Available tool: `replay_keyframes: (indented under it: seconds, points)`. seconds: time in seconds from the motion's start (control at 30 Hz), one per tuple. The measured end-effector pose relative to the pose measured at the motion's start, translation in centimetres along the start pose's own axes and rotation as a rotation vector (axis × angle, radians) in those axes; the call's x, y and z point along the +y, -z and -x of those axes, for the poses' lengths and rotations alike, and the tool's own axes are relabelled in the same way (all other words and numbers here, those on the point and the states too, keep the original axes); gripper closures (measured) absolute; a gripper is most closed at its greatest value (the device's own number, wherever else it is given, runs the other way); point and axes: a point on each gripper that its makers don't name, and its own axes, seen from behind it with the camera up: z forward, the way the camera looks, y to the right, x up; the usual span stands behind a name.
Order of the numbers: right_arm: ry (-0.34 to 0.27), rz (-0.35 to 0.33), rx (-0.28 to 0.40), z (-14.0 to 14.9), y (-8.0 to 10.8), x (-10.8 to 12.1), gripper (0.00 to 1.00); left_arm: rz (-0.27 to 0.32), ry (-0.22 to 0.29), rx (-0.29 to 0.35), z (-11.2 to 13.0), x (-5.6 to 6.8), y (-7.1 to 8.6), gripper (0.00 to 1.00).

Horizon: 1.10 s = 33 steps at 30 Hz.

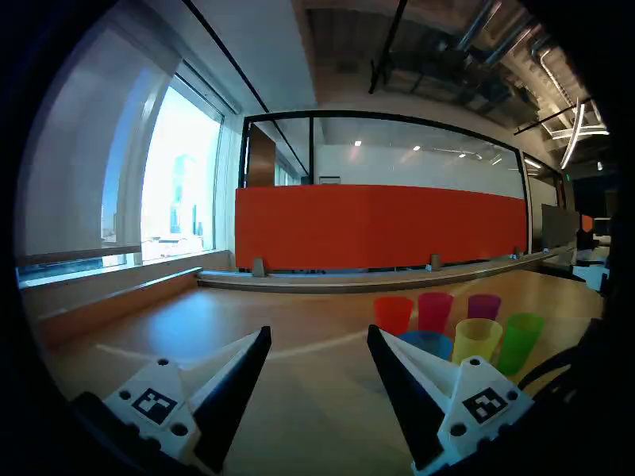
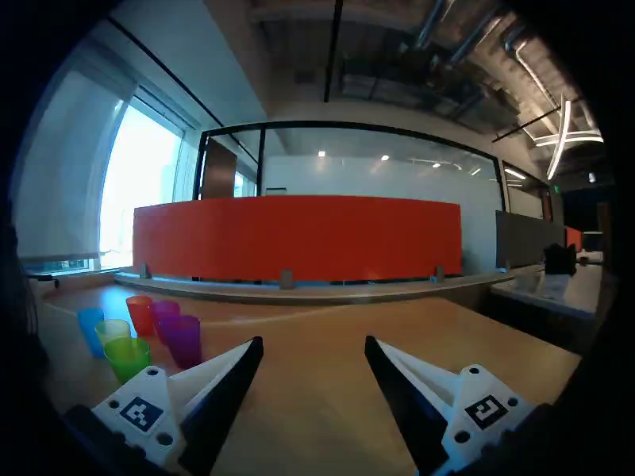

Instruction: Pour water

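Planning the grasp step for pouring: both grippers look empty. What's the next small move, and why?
Likely swing the left gripper right toward the cups. It and the right gripper are open and empty, and the cups stand clustered on the table to its right. Which cup holds water I cannot tell.

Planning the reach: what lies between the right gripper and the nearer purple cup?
Bare tabletop between right gripper and nearer purple cup, per right gripper view.

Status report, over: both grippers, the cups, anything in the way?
Left gripper open, nothing held. Right gripper open, nothing held. Six coloured cups grouped upright on the table, untouched. No obstacle seen before them.
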Motion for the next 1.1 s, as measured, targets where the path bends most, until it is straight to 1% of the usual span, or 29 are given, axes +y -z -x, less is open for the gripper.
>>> replay_keyframes:
  seconds: [0.37, 1.1]
  points:
    - [0.001, 0.002, 0.001, 0.01, 0.29, 0.16, 0.01, 0.0, 0.0, 0.0, 0.01, 0.03, -0.02, 0.1]
    - [-0.001, -0.001, -0.002, 0.14, 0.3, 0.21, 0.0, 0.0, 0.0, 0.0, 0.01, 0.06, 0.02, 0.1]
